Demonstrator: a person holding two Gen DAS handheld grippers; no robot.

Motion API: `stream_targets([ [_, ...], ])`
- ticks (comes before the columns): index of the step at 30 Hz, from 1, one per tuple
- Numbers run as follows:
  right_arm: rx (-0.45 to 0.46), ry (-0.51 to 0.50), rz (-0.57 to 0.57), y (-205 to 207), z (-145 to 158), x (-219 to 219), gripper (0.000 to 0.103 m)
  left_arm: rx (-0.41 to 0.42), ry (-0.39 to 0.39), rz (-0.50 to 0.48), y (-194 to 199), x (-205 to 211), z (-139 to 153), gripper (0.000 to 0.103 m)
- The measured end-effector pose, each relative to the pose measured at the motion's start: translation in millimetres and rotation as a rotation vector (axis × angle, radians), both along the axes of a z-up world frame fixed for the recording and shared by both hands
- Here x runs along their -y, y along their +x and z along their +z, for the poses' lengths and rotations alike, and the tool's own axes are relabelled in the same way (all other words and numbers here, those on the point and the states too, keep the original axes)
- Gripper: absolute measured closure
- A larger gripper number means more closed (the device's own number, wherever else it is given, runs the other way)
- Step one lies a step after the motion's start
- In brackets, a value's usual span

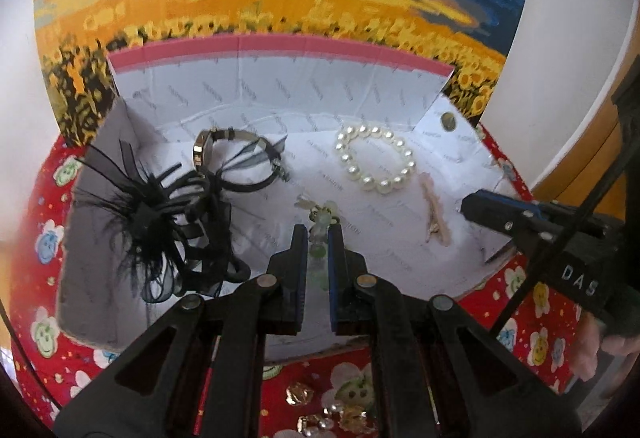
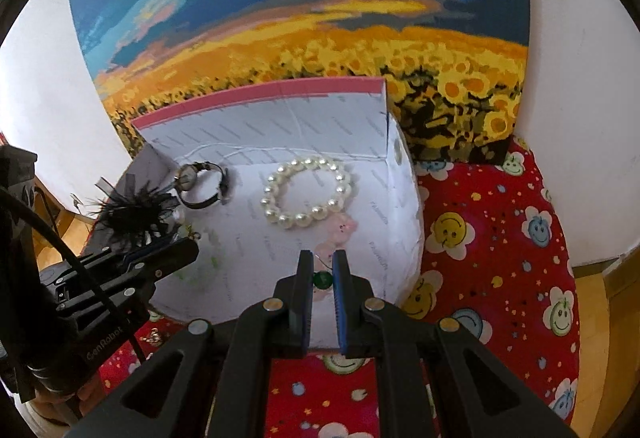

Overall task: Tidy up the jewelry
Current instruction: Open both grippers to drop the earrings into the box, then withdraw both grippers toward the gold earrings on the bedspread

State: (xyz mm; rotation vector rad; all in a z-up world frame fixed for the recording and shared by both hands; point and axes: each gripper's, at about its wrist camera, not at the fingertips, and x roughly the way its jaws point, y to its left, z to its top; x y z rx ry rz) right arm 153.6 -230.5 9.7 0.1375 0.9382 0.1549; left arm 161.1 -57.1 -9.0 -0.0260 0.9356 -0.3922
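A: Start closest in. What does the left gripper (image 1: 318,234) carry?

B: Its jaws are pressed nearly together on a pale green trinket (image 1: 320,224), a cluster of small translucent pieces that dangles between the tips and just past them. I judge it is pinched that way so it can be set down in the white box (image 1: 280,90) below.

A: And the right gripper (image 2: 322,262)?

B: Also pinching: a small dark green bead (image 2: 322,279) on a thin wire sits between its blue pads. Both tips point down over the near part of the box floor.

A: What lies just beyond each?

B: Ahead of the right gripper, close to its tips, is a pink charm (image 2: 340,228), then the pearl bracelet (image 2: 306,192) farther on. From the left gripper, a black feathered hair piece (image 1: 160,214) is to its left against the box's side flap, and a pinkish clip (image 1: 434,208) to its right.

A: Anything in the way?

B: The feather piece and a dark-strapped wristwatch (image 1: 224,154) beyond it crowd the left side, so the bare floor under the tips looks like the likeliest spot. A few gold and pearl pieces (image 1: 320,414) wait behind the left gripper on the red smiley tablecloth (image 2: 500,238).

A: Farthest back?

B: The box's pink-edged rear wall, then a sunflower painting (image 2: 300,18).
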Motion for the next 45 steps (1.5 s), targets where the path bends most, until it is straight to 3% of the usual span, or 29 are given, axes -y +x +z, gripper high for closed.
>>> stream_targets([
  [9, 0.011, 0.029, 0.000, 6.7, -1.5, -2.0, 0.091, 0.002, 0.017, -0.010, -0.2, 1.3, -2.3, 0.101],
  [13, 0.002, 0.085, -0.016, 5.7, 0.3, 4.4, 0.084, 0.003, 0.027, -0.001, -1.4, 2.3, -0.6, 0.099],
  [14, 0.004, 0.093, -0.016, 4.3, 2.0, 5.8, 0.080, 0.004, 0.027, -0.005, -2.4, 1.9, 0.9, 0.097],
  [16, 0.011, 0.091, -0.023, 1.8, 5.4, 6.9, 0.071, 0.005, 0.020, -0.006, -4.1, 0.5, 4.1, 0.079],
  [18, 0.017, 0.083, -0.032, -1.0, 8.9, 7.5, 0.067, 0.008, 0.004, -0.002, -6.9, -2.0, 8.1, 0.074],
  [29, 0.052, 0.109, -0.027, -30.1, 34.8, 6.2, 0.063, 0.041, 0.016, 0.017, -27.5, -11.5, 40.5, 0.073],
  [45, 0.102, 0.147, -0.004, -103.1, 70.2, -18.3, 0.063, 0.061, 0.038, 0.071, -93.8, -55.1, 75.5, 0.073],
])
